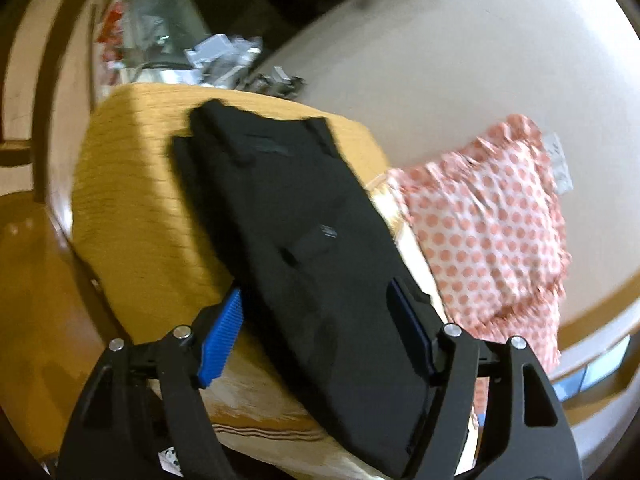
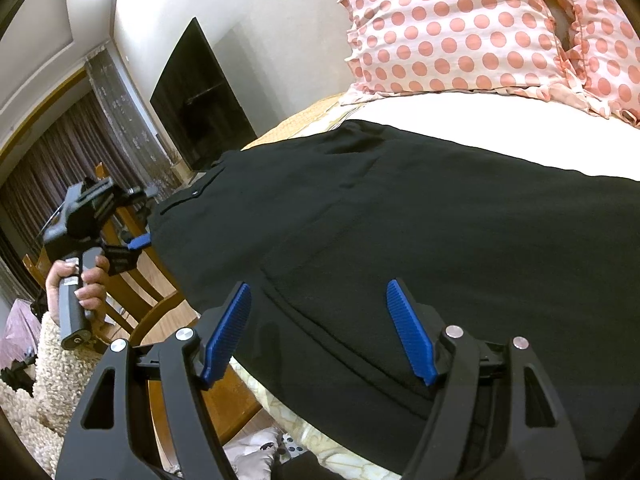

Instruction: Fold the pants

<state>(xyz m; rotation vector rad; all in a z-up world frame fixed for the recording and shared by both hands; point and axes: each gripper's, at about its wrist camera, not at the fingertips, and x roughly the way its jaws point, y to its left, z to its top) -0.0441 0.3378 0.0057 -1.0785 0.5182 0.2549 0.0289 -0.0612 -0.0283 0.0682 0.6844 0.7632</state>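
Note:
Black pants (image 1: 304,224) lie folded lengthwise on a bed with a yellow cover (image 1: 132,184); they also fill the right wrist view (image 2: 420,232). My left gripper (image 1: 320,332) is open, its blue pads either side of the pants' near end, above the cloth. My right gripper (image 2: 324,328) is open, hovering over the pants' near edge. The left gripper also shows in the right wrist view (image 2: 134,242), held in a hand at the pants' far left end.
A pink polka-dot pillow (image 1: 492,224) lies to the right of the pants, also in the right wrist view (image 2: 480,28). A wooden chair (image 2: 136,292) stands by the bed's left side. A dark TV (image 2: 200,100) hangs on the wall. Grey clutter (image 1: 224,60) sits beyond the bed.

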